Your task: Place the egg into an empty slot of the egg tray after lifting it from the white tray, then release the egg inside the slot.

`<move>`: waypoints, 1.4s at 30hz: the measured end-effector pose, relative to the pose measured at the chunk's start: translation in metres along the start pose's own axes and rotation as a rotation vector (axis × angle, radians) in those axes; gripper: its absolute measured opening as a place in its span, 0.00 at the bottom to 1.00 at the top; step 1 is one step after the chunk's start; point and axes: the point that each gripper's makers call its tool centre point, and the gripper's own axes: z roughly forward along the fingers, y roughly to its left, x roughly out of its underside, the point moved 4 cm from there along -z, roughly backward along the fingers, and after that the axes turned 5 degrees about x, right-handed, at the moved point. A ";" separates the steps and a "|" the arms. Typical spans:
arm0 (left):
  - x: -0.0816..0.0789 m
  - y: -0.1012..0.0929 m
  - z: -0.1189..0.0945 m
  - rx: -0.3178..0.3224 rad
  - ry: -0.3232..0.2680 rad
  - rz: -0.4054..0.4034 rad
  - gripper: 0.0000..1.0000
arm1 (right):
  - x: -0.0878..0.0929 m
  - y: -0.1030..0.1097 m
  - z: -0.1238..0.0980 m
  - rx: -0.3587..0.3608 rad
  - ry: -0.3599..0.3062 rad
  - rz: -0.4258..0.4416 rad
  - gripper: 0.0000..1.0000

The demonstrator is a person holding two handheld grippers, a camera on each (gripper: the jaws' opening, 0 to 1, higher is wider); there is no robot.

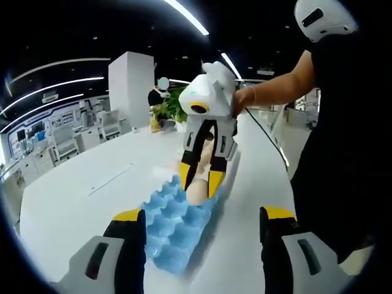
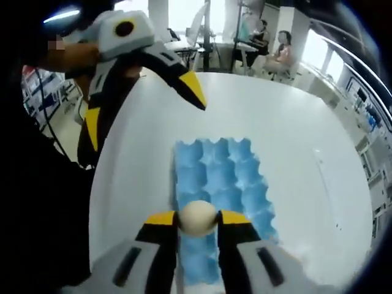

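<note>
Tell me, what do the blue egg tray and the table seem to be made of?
The blue egg tray looks like matte moulded pulp or thin plastic, judging by its soft-edged cups; I cannot tell which. The table looks like smooth white laminate, faintly glossy.

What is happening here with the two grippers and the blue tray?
A person holds a gripper in each hand over a white table. The right gripper is shut on an egg and holds it above the blue egg tray, whose visible slots look empty. The left gripper is open and holds nothing, off to the side.
</note>
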 end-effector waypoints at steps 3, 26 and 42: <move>0.001 0.002 -0.002 -0.006 -0.001 0.003 0.77 | -0.007 0.001 0.006 -0.005 -0.002 -0.013 0.25; 0.009 0.007 -0.011 -0.008 0.006 0.000 0.74 | -0.045 0.011 0.040 -0.071 -0.035 -0.056 0.25; 0.014 0.009 -0.017 -0.022 0.005 -0.004 0.73 | -0.064 0.014 0.071 -0.095 -0.063 -0.059 0.25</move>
